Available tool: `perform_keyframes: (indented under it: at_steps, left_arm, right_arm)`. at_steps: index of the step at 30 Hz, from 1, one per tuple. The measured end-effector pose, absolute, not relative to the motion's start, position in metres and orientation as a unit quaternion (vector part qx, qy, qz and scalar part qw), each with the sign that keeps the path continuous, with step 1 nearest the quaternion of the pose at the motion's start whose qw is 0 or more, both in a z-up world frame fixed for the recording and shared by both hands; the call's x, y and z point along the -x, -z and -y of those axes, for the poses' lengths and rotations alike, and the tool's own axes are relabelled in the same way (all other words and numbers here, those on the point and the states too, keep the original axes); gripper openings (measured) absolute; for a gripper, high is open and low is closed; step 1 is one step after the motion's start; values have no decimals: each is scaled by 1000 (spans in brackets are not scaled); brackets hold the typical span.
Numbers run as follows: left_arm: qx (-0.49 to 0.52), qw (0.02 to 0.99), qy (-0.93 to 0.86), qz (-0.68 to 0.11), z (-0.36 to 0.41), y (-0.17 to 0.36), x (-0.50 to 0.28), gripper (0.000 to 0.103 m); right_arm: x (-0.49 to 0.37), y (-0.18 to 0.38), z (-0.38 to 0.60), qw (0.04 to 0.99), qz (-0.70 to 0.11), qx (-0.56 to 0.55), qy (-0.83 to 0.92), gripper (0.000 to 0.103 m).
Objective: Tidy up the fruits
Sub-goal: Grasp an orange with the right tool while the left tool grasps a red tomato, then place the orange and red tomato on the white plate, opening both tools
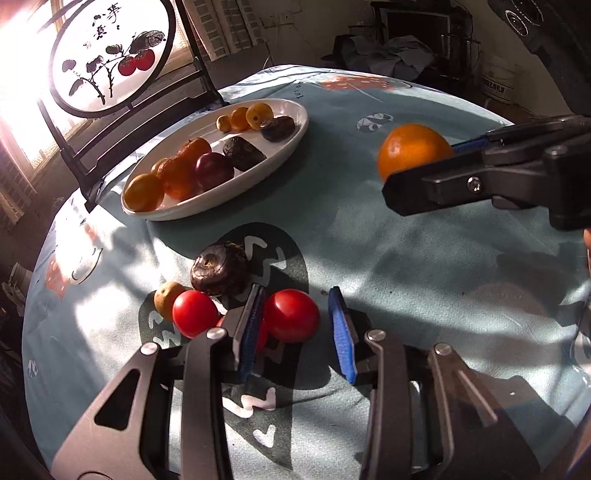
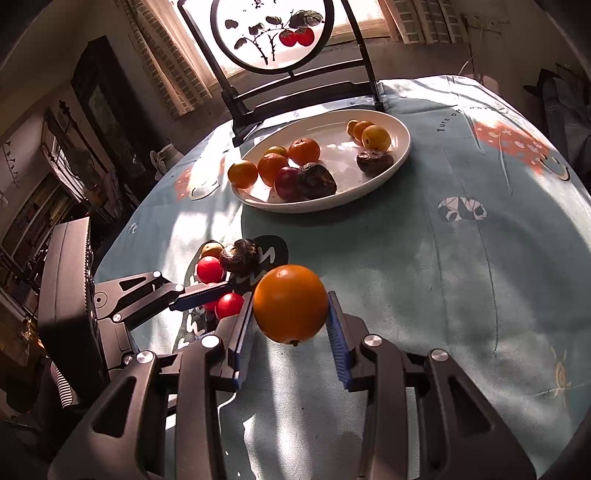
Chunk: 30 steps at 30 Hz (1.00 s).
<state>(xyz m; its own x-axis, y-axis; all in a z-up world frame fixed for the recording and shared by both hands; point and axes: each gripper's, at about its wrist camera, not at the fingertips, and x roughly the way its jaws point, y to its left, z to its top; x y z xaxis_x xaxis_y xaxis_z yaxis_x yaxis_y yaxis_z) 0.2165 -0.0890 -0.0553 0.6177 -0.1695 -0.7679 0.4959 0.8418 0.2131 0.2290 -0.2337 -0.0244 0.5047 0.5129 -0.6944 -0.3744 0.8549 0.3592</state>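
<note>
My right gripper [image 2: 291, 325] grips an orange [image 2: 290, 303] between its blue pads, lifted clear of the tablecloth [image 2: 443, 277]. Skin smooth, glossy, deep orange, stem end facing down. My left gripper [image 1: 297, 328] is spread wide, holding nothing; one red tomato [image 1: 291, 315] sits between its fingers. Second tomato [image 1: 195, 314], a dark wrinkled fruit [image 1: 219, 271] and a small yellowish fruit [image 1: 166, 297] cluster just left of it. White oval plate [image 2: 400, 149] lies well beyond the orange, carrying mandarins, a plum, dark fruits, small yellow ones. Painted screen [image 2: 273, 33] stands behind the plate.
</note>
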Motion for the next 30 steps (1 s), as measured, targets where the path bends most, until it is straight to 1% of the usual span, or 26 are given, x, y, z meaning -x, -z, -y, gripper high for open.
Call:
perform_keyframes:
  at_steps: [2,3,6,17,27,30]
  left_arm:
    - [-212,875,185,-393,90,54,-217,32]
    - [-205,877,185,-394,88,54,-218,31]
    - [-180,878,191,-401,82,52,-221,31]
    - [-143,884,192,-402,75,46,-220,30]
    - [-54,899,202,-385,38,13,-225,30]
    - [-43,905,191,-378,28,4,-235,30]
  right_arm:
    - [-230,25,236,864,-427,-84,-255,37]
    - [-230,24,237,864,-426,-85,-254,37]
    - [-229,23,238,865,-423,-89,-255,37]
    - [-231,26,238,867,-419,-90,-254,37]
    - [-245,33,222,866,-405,-94,-276,37]
    - [-258,25,218,879,-384,-102,-265,38]
